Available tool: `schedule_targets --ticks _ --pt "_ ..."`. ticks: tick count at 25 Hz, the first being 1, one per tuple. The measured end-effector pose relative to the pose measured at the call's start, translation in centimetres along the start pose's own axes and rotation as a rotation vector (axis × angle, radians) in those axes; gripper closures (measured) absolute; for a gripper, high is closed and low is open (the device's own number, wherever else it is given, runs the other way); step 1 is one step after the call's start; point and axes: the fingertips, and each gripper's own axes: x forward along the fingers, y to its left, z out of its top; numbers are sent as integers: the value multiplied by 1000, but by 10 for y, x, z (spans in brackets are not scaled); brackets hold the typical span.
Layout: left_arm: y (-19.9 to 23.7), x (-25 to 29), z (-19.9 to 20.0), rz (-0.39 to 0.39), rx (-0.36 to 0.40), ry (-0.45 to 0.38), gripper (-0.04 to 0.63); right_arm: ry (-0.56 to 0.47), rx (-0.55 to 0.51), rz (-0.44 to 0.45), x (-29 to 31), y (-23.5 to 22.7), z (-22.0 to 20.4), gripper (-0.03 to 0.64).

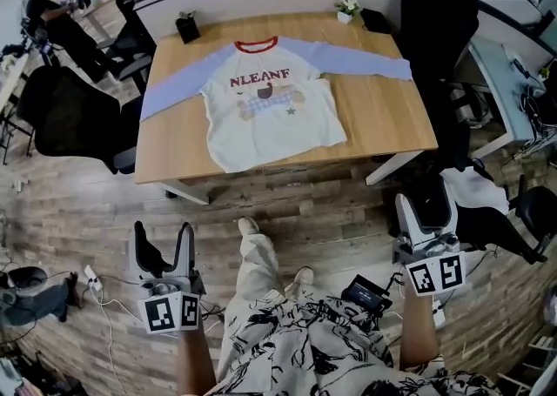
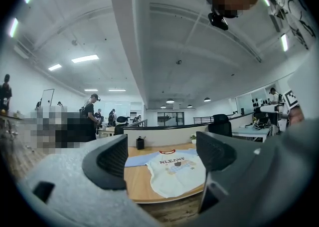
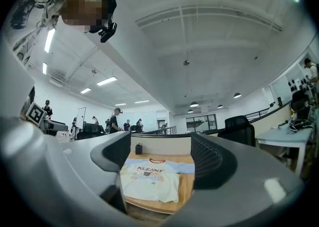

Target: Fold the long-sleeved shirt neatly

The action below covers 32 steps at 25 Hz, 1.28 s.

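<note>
We find the long-sleeved shirt point(image 1: 274, 107) lying flat and face up on the wooden tabletop point(image 1: 383, 120), unfolded. Its body is white, its sleeves pale blue and its collar red, with a dark printed word and a small picture across the chest. The collar points to the far side. Both sleeves are spread outward, and the one at the picture's left reaches the tabletop's side edge. The hem lies close to the near edge.

The left claw point(image 1: 164, 248) stands with its jaws wide apart. The left gripper view shows nothing between them, only the distant shirt seen through the gap. The right claw point(image 1: 426, 211) is likewise spread wide and empty, by its own view. Both claws are held over the wood floor point(image 1: 331, 211), well apart from the tabletop, one on either side of the person's legs point(image 1: 261, 272).

At the tabletop's far edge we note a black holder point(image 1: 186, 28), a small potted plant point(image 1: 347, 8) and a flat black item point(image 1: 376, 20). Black office chairs point(image 1: 65, 116) stand to either side of the tabletop.
</note>
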Motion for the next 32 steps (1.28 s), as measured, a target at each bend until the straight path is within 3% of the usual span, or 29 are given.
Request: schedule_targets --ticks 11,20,25,32 --pt "50 151 7 -83 4 -48 170 -27 -44 -63 128 -3 0 245" --pt "101 270 22 -210 40 -52 169 -41 -69 -164 224 7 -1 245" --pt "93 325 20 -308 66 -44 169 -14 -78 -253 233 -14 -8 245" --pt "33 385 28 -429 98 -40 169 1 -67 -328 236 -59 -10 245"
